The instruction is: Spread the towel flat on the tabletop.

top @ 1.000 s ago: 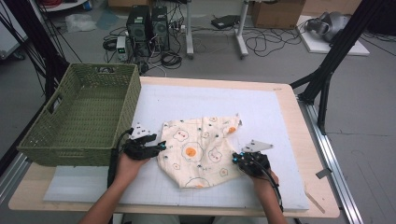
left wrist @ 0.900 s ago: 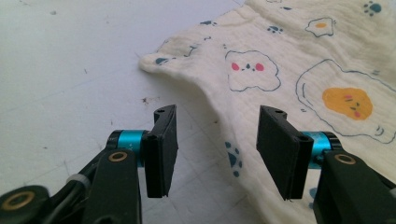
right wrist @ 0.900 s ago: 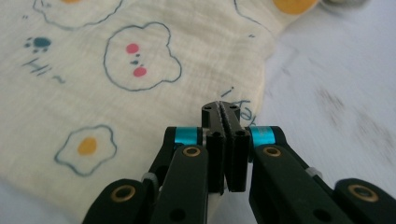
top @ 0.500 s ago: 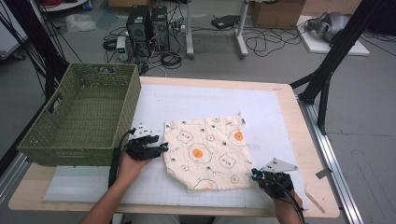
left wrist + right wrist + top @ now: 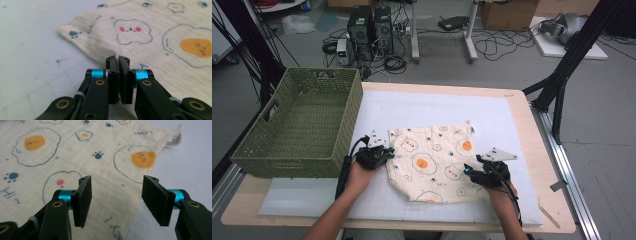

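Basket: a green woven basket (image 5: 299,125) stands at the left end of the table (image 5: 532,150), partly on the white mat (image 5: 422,107); its inside shows nothing but the weave of its floor and walls.

Cloth: a cream cloth (image 5: 432,162) printed with fried eggs and paw marks lies spread flat on the mat, right of the basket and apart from it (not in any container).

Left gripper: the left gripper (image 5: 384,154) sits at the cloth's left edge, just beside the basket's near corner. In the left gripper view its jaws have just closed together (image 5: 119,60), pinched on the cloth's edge.

Right gripper: the right gripper (image 5: 468,170) is at the cloth's lower right part. In the right gripper view its jaws have just been opening (image 5: 116,188); they stand apart above the cloth's border, with cloth below them and nothing pressed between the pads.
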A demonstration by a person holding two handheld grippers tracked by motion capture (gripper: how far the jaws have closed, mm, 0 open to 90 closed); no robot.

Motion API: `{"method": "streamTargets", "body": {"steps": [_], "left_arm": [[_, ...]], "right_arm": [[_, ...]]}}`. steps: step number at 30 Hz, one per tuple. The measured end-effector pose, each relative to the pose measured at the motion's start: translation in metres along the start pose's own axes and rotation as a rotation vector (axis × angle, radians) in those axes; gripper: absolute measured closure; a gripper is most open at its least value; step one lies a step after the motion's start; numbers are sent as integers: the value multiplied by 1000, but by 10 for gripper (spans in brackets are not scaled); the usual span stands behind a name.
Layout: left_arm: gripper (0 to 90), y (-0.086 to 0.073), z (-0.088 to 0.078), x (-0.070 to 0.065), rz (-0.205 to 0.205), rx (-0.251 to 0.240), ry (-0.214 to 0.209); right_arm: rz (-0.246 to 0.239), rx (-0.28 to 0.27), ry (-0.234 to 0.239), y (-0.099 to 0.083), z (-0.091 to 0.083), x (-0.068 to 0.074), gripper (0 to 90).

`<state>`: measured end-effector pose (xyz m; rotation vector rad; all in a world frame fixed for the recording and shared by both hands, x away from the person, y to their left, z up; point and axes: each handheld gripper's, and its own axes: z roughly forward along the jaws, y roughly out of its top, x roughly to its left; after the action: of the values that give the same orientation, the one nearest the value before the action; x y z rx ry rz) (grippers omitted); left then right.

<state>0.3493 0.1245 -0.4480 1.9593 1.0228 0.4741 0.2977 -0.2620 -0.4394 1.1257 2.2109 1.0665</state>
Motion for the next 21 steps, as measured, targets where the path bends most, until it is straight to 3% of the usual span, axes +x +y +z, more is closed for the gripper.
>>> {"method": "streamTargets", "body": {"steps": [1, 2, 4, 5, 9, 10, 13, 14, 16, 17, 18, 19, 21], "left_arm": [[865, 0, 0, 0, 0, 0, 0], [865, 4, 0, 9, -35, -9, 19], [865, 6, 0, 12, -39, -19, 35], [865, 12, 2, 18, -67, -36, 49], [864, 22, 8, 25, -87, -37, 64], [865, 23, 13, 27, -93, -68, 74], [864, 18, 21, 29, -102, -28, 72], [864, 16, 25, 30, -97, 5, 68], [846, 17, 24, 29, -96, -13, 70], [800, 18, 22, 29, -130, -46, 69], [718, 18, 22, 30, -148, -56, 71], [642, 18, 22, 30, -148, -56, 71], [521, 18, 21, 30, -203, -56, 46]], "right_arm": [[0, 0, 0, 0, 0, 0, 413], [-13, 19, 4, 6, 11, 2, 411], [-7, 20, 7, 8, 16, 3, 412], [7, 36, -8, 12, 25, 4, 403], [27, 55, -4, 17, 40, 2, 412], [30, 57, 3, 18, 41, 2, 464], [22, 57, 47, 21, 43, 0, 803], [18, 60, 50, 22, 44, 1, 856], [8, 67, 43, 24, 45, 1, 866], [-22, 68, -25, 27, 45, 1, 870], [-20, 63, -55, 27, 45, -1, 870], [-7, 61, -93, 26, 45, -4, 870], [31, 61, -167, 23, 44, -12, 870]]}}
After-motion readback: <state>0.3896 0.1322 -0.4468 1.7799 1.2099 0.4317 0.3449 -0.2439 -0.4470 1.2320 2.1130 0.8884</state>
